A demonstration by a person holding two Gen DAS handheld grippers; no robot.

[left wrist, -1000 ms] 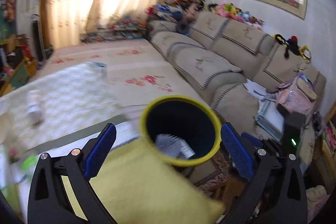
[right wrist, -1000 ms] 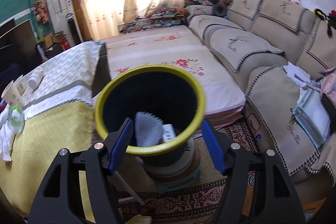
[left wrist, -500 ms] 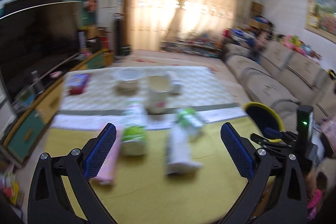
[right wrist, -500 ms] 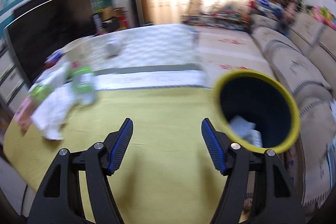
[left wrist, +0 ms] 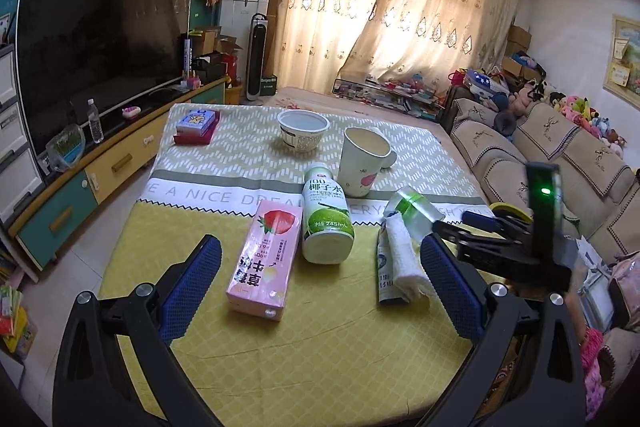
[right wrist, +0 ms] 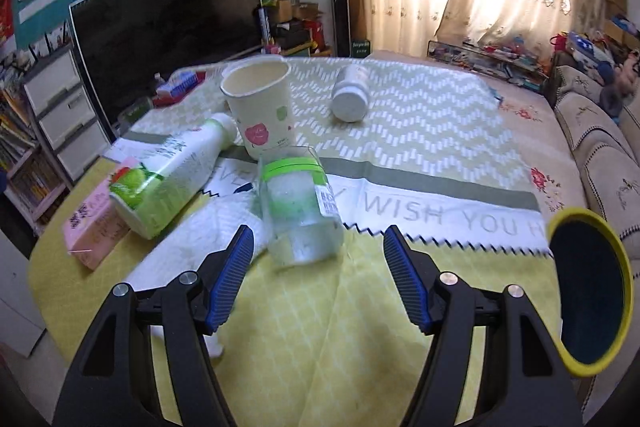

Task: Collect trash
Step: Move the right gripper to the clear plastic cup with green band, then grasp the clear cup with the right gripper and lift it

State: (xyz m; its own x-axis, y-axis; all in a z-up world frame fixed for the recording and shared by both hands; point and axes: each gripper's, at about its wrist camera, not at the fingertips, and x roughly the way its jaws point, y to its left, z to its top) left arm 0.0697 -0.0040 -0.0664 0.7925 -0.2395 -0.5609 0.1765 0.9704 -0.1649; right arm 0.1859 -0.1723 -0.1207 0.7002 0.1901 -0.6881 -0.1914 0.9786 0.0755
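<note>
Both grippers are held with jaws apart and empty above a table strewn with trash. The left gripper is aimed at a pink carton, the right gripper at a clear cup, likely next for the yellow-rimmed bin.

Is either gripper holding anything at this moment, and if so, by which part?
Nothing is held. The left gripper stands open above the pink carton, and the right gripper stands open short of the clear jar; neither touches anything.

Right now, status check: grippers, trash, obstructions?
Both hand-held grippers, left and right, open, empty. Clear plastic jar lies ahead of right. Yellow-rimmed bin at table edge. Nothing blocking.
</note>
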